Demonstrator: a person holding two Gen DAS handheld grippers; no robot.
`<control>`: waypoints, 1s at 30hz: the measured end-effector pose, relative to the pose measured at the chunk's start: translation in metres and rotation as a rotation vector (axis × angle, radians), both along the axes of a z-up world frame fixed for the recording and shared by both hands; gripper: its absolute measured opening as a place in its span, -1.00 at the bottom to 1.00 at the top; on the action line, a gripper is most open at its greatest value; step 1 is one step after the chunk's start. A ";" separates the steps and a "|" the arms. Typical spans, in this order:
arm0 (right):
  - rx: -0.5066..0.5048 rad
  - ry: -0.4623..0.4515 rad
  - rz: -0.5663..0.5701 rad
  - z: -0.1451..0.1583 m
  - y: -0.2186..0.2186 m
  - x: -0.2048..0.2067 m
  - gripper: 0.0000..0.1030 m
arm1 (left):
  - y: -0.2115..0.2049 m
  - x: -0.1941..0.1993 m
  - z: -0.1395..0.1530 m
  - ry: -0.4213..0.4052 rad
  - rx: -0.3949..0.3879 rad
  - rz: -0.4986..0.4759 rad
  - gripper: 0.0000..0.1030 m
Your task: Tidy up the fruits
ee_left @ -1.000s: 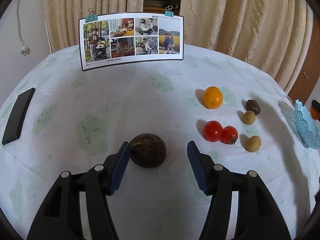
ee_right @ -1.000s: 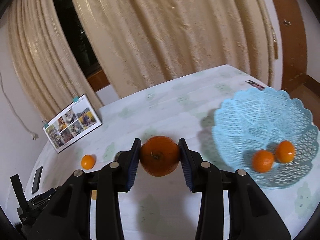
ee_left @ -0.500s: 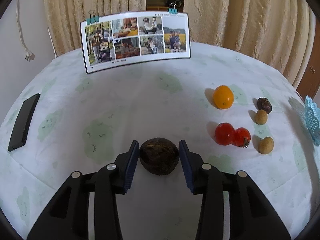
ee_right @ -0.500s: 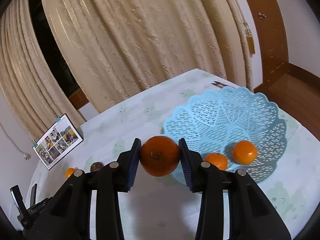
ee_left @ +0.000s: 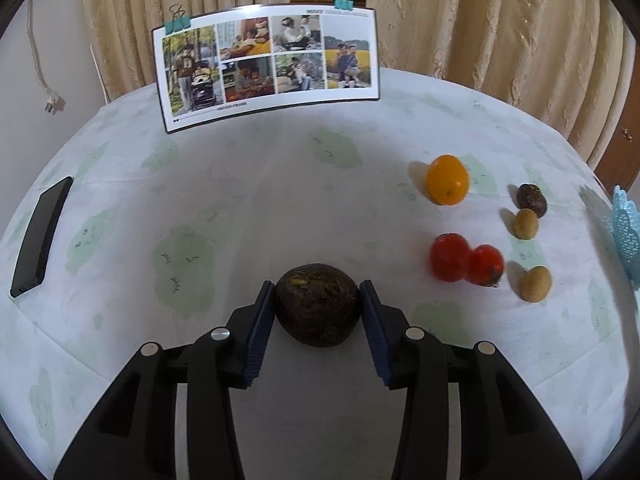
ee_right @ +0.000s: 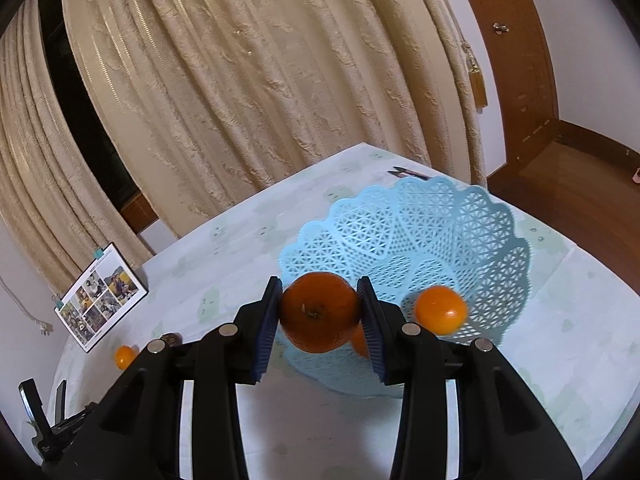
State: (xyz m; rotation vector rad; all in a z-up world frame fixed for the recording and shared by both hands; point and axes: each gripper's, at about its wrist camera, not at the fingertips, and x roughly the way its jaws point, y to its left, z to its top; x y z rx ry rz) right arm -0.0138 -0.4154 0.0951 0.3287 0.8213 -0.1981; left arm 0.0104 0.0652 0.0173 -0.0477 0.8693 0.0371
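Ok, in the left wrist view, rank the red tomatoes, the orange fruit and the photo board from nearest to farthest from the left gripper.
From the left gripper:
1. Red tomatoes, just to the right of it.
2. Orange fruit, farther back on the right.
3. Photo board, standing at the table's far edge.

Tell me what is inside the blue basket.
One orange lies in plain view inside the basket. A second sits mostly hidden behind the right gripper and its held orange; anything beneath them is covered.
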 end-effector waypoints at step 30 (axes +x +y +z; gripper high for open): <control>-0.166 -0.131 -0.255 0.005 -0.059 -0.046 0.08 | -0.253 0.007 0.072 -0.086 -0.066 -0.559 -0.16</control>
